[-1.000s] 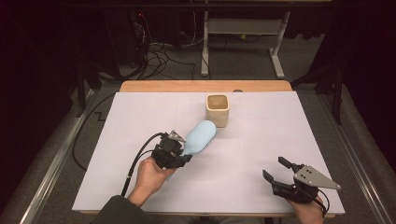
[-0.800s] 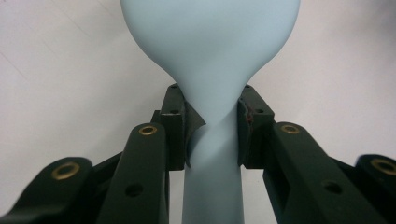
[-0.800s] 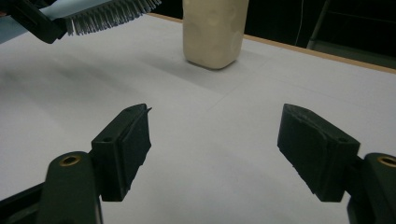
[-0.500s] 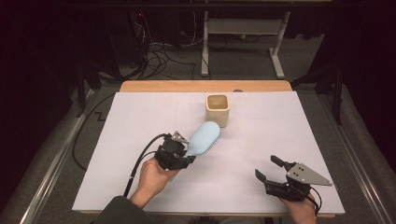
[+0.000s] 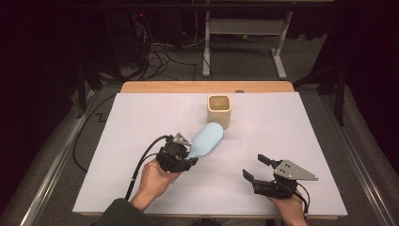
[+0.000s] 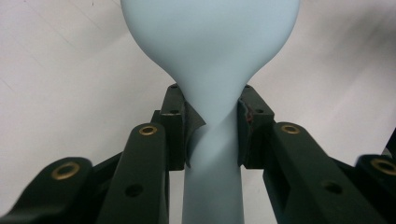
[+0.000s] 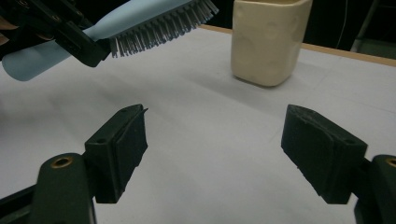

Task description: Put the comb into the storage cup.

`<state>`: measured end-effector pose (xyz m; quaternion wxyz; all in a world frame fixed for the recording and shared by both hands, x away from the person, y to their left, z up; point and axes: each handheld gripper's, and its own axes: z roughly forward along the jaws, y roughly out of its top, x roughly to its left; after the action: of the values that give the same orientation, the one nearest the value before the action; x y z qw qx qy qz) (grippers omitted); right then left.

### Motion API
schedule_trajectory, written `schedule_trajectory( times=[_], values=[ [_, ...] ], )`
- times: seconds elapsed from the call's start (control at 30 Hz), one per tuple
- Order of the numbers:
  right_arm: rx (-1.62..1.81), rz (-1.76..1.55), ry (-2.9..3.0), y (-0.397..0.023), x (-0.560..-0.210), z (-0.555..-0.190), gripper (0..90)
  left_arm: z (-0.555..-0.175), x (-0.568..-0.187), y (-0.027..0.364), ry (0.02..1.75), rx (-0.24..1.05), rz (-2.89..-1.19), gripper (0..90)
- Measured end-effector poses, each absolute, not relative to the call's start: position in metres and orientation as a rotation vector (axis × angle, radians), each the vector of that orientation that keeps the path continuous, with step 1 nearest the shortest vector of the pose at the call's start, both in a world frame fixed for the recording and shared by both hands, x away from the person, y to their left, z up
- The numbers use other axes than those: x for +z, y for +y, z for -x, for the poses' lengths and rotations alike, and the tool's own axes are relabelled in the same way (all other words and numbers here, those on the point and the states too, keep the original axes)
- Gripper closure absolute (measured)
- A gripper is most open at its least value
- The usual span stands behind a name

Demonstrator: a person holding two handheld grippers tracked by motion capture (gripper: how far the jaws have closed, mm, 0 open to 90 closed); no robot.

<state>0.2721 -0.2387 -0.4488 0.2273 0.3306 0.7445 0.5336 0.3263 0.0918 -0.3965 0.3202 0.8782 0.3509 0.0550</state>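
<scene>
Item one, my left gripper [image 5: 184,154]: I have its jaws clamped on the narrow neck of the light blue hairbrush [image 5: 207,140], pads pressed on either side of the handle just below where the head widens, as the left gripper view shows at close range [image 6: 212,93]. The brush is held off the white table cover [image 5: 141,122], head pointing up and away toward the cream square cup [image 5: 219,110], bristles facing down and toward the right gripper's side; in the high view the head's tip lies just beside the cup's front, and I cannot tell if they touch. Item two, my right gripper [image 5: 256,167]: jaws wide apart with nothing between them, having just been opening, low over the cover near the front edge, well apart from the brush. Its own view looks between the jaws at bare cover, with the bristles [image 7: 159,28] at upper left and the cup [image 7: 268,39] upright beyond.
</scene>
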Motion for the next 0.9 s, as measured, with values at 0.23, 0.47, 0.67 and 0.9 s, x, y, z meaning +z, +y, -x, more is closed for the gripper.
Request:
schedule_trajectory(
  times=[0.23, 0.47, 0.67, 0.9],
  values=[
    [1.482, -0.886, 2.099, -0.215, -0.45, -0.279, 20.7, -0.325, -0.397, 0.091, 0.916, 0.147, -2.306, 69.2],
    [1.527, -0.887, 2.109, -0.202, -0.447, -0.284, 20.4, -0.323, -0.398, 0.088, 0.903, 0.15, -2.313, 69.2],
    [1.547, -0.9, 2.123, -0.196, -0.448, -0.287, 20.1, -0.322, -0.399, 0.084, 0.891, 0.149, -2.319, 69.2],
    [1.563, -0.911, 2.142, -0.19, -0.449, -0.29, 19.8, -0.32, -0.402, 0.079, 0.872, 0.153, -2.333, 69.2]
  ],
)
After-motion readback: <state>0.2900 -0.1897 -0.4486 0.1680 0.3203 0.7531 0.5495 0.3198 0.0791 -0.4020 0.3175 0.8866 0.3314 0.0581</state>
